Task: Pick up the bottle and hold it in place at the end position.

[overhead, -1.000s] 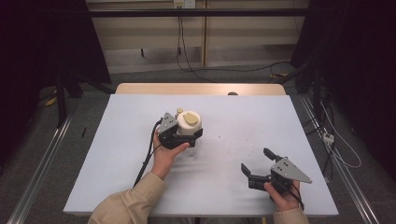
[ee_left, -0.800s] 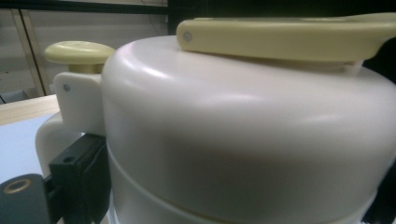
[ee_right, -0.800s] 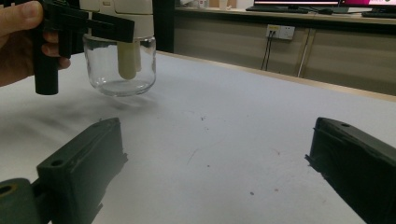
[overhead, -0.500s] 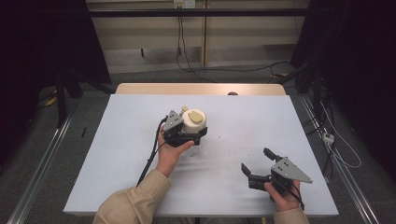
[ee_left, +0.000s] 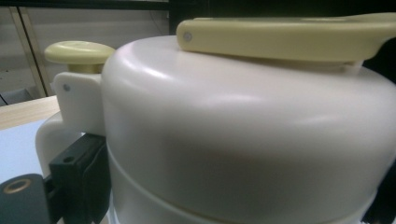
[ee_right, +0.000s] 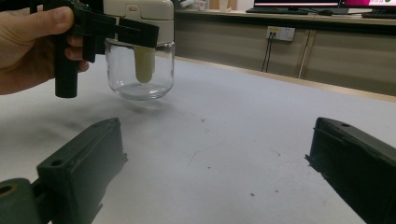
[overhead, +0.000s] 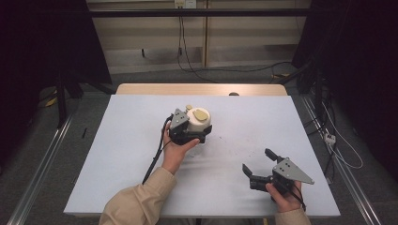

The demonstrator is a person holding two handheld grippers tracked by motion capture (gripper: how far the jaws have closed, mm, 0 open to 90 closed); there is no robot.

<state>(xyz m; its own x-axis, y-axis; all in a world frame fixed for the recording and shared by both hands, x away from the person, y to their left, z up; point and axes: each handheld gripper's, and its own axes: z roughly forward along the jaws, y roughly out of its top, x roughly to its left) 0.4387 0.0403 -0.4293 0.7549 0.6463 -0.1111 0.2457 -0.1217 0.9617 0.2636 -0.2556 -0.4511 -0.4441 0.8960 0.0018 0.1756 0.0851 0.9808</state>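
Desk w/ pale blue-white top is carrying little: faint dark specks are dotting it right of the glass jar. Jar seems to be hanging just above desk top, shadow showing beneath. Wooden strip is running along desk's far edge.

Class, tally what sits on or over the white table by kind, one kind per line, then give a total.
Glass jar with cream pump lid: 1
Black two-jaw grippers, left gripper and right gripper: 2
Total: 3
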